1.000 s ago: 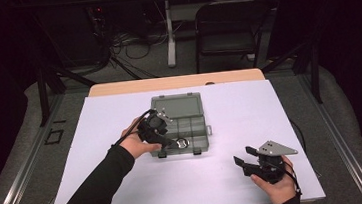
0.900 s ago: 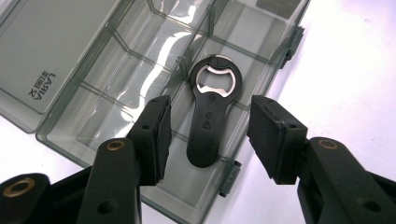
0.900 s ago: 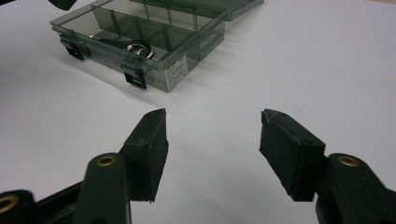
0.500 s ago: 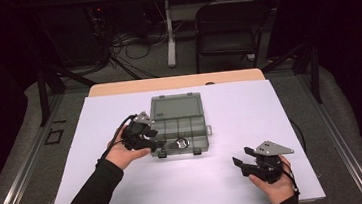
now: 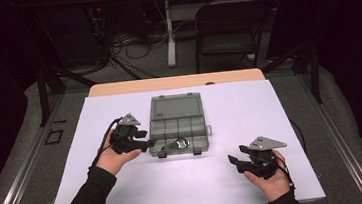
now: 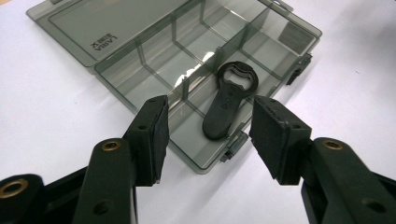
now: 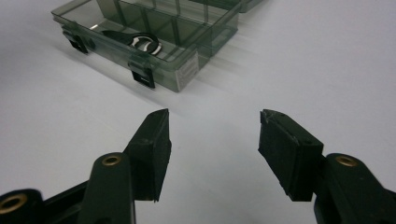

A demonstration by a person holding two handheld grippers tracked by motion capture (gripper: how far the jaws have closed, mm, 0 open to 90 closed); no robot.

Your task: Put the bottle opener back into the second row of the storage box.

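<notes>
Left gripper (image 5: 146,139) spread, empty, beside open plastic box (image 5: 177,113) mid-table holding a bottle opener (image 6: 229,99); right gripper (image 5: 236,161) spread, empty, near the table's (image 5: 269,103) front right corner

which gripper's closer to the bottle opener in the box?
Left. The left gripper sits open at the box's near left corner, right beside the bottle opener. The right gripper rests open on the table well off to the box's right, nearer the person.

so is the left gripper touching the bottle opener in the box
Apart. The left gripper view shows the left gripper open, the bottle opener lying untouched beyond its pads.
</notes>
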